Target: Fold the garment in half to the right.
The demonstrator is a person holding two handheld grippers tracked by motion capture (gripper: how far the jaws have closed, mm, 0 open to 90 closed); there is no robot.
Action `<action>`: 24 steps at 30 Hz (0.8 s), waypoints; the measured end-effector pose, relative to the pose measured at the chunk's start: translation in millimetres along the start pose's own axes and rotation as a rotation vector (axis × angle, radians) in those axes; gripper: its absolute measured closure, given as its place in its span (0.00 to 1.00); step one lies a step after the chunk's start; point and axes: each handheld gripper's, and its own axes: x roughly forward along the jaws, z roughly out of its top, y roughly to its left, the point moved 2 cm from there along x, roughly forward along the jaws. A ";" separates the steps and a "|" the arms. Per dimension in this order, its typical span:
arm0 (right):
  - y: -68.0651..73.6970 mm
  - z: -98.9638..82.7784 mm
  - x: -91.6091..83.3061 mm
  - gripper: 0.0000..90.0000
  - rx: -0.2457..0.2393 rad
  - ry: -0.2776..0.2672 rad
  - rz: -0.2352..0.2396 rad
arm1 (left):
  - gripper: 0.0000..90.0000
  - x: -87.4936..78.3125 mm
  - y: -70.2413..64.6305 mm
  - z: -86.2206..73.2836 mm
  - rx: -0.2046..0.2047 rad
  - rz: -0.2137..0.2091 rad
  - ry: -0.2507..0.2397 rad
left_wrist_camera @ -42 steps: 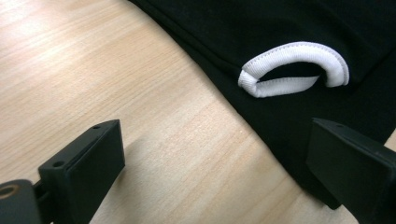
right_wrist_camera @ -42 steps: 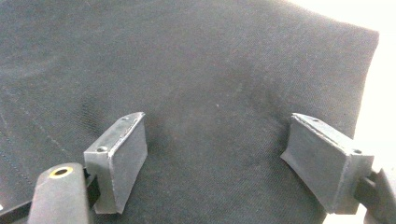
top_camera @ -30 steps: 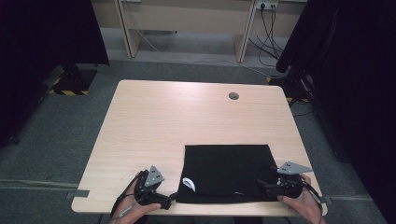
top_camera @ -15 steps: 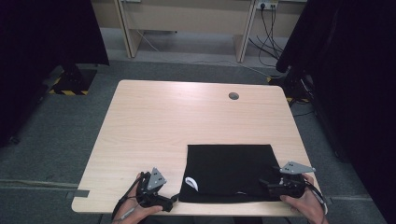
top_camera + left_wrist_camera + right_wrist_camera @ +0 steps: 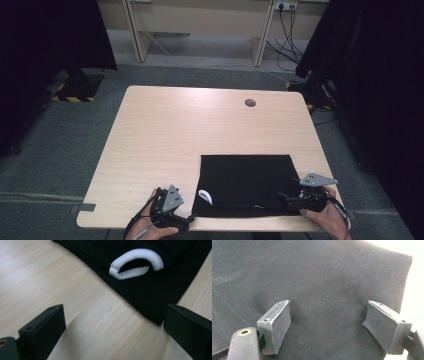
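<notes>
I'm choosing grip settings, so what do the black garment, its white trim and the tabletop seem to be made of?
Black garment: matte woven or knit fabric; a fine weave texture shows close up.
White trim: probably stitched fabric binding, judging by its seam line.
Tabletop: light wood-look surface, likely smooth laminate; the grain is printed or real, I can't tell.

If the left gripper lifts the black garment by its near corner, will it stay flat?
Probably not. The black garment lies folded in thin soft layers, so it would likely droop and unfold. It looks light; its white collar may slip out.

Matt black woven cloth (image 5: 324, 277) with white ribbed trim (image 5: 136, 263) lies on a smooth pale wood-grain table (image 5: 200, 125).
</notes>
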 end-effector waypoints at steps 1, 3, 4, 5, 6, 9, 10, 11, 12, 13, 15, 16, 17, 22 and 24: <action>0.0 0.0 0.0 0.24 0.000 0.000 0.000 | 0.03 1.1 -2.0 1.8 0.004 -0.001 -0.006; 0.0 0.2 0.2 0.24 -0.002 0.001 -0.002 | 0.03 6.8 -6.3 5.0 0.030 -0.002 0.000; 0.1 0.3 0.2 0.24 -0.001 0.001 -0.002 | 0.03 10.3 -8.4 6.3 0.044 -0.005 0.010; 0.2 0.3 0.1 0.24 0.000 0.002 -0.003 | 0.03 13.6 -10.1 8.3 0.045 -0.016 0.007; 0.3 0.2 0.1 0.24 0.000 0.001 -0.004 | 0.03 16.6 -11.8 10.8 0.043 -0.021 0.009; 0.3 0.3 0.2 0.24 0.001 0.002 -0.003 | 0.03 24.0 -15.3 19.0 0.035 -0.015 0.031; 0.3 0.3 0.2 0.24 0.001 0.002 -0.004 | 0.03 26.5 -15.8 21.7 0.030 -0.017 0.040; 0.5 0.3 0.3 0.24 0.002 0.001 -0.005 | 0.03 28.7 -16.0 24.4 0.033 -0.010 0.045; 0.8 0.1 0.3 0.24 0.003 0.000 -0.006 | 0.03 30.7 -16.1 27.0 0.055 0.013 0.039; 0.9 0.1 0.3 0.24 0.003 0.000 -0.007 | 0.02 33.0 -16.3 29.2 0.073 0.032 0.032; 0.6 0.1 0.2 0.24 0.002 0.000 -0.005 | 0.02 36.9 -15.4 32.4 0.067 0.022 0.036; 0.5 0.1 0.2 0.24 0.002 0.001 -0.005 | 0.04 38.2 -14.8 33.6 0.061 0.018 0.033; 0.6 0.1 0.3 0.24 0.002 0.000 -0.005 | 0.05 39.7 -14.3 35.0 0.063 0.018 0.026; 0.5 0.6 0.7 0.24 0.007 0.002 -0.010 | 0.28 42.9 -15.6 39.7 0.108 -0.020 -0.014; 0.5 0.7 0.7 0.24 0.007 0.002 -0.010 | 0.43 42.8 -15.5 40.1 0.110 -0.036 -0.020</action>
